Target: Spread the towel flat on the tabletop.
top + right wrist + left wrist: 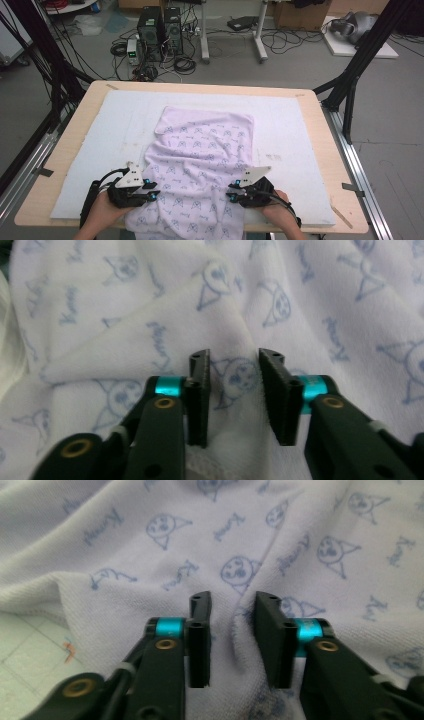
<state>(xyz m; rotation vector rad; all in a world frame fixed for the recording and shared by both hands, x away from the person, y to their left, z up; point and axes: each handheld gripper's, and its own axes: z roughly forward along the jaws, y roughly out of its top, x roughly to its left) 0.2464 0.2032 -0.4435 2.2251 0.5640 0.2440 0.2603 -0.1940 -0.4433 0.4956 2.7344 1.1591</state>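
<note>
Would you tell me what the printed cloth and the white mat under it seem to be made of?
Printed cloth: likely soft cotton knit or terry; fine looped weave, limp folds, matte. White mat: probably felt or foam padding; flat, dull, slightly stained surface.

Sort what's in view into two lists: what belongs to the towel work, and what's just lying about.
In the job:
- lilac printed towel
- white mat under it
- left claw and right claw, at the towel's near sides, jaws slightly apart

Lying about:
- computer towers on the floor
- cables
- cardboard box
</note>
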